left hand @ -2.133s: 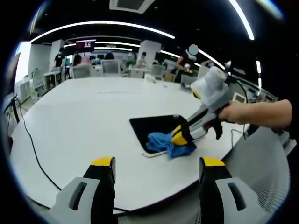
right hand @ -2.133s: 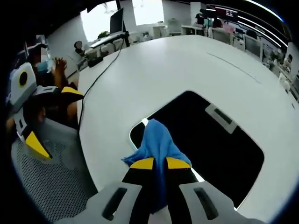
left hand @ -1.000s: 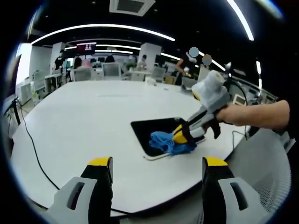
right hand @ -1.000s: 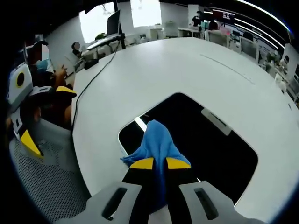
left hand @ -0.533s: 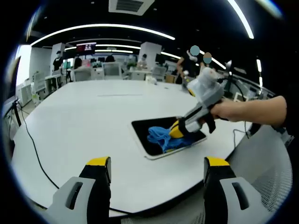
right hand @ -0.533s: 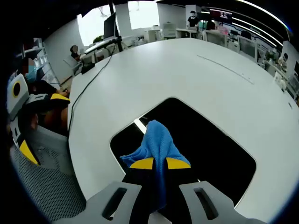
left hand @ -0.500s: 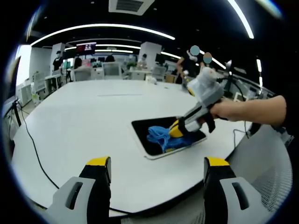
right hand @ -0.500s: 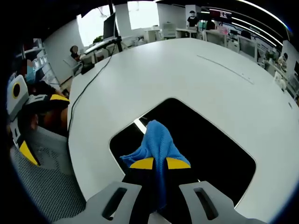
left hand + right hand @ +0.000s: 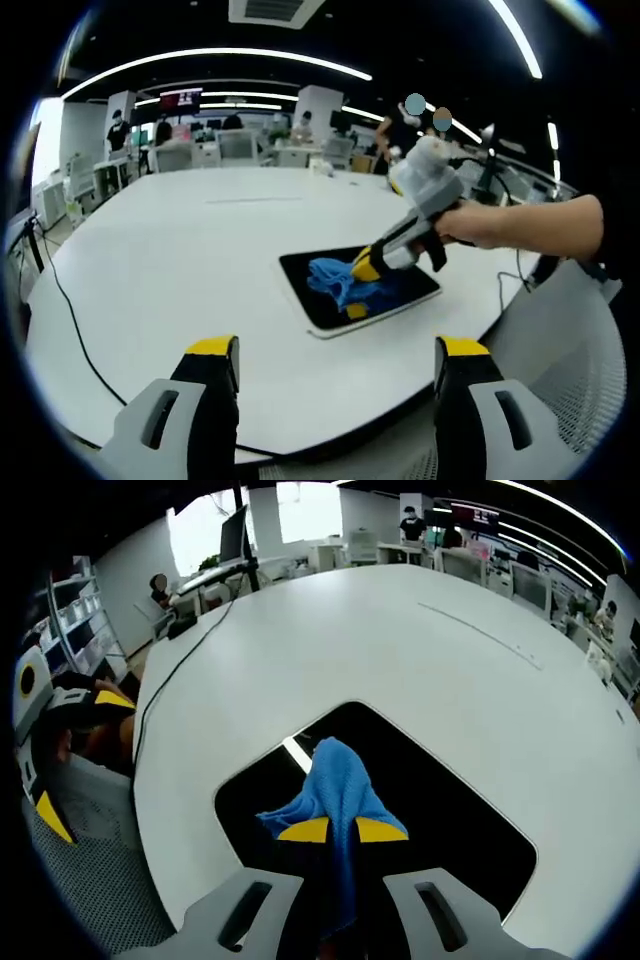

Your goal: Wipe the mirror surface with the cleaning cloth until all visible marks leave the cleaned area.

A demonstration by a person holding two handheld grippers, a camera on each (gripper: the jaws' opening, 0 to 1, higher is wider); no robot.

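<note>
A dark rectangular mirror (image 9: 400,288) (image 9: 450,820) lies flat on the white table (image 9: 190,260) (image 9: 330,640). My right gripper (image 9: 342,830) (image 9: 362,270) is shut on a blue cleaning cloth (image 9: 335,780) (image 9: 335,278) and presses it onto the mirror's middle. A bright streak of reflected light (image 9: 297,753) shows on the glass beside the cloth. My left gripper (image 9: 326,350) is open, held low over the table's near edge, well short of the mirror; it also appears at the far left of the right gripper view (image 9: 55,770).
A black cable (image 9: 60,300) (image 9: 180,660) runs across the table's left side. A mesh chair (image 9: 570,370) (image 9: 90,880) stands at the table's edge. Desks, chairs and people (image 9: 405,125) fill the far office.
My right gripper has slid the cloth from the mirror's near corner toward its middle. The left gripper has stayed in place.
</note>
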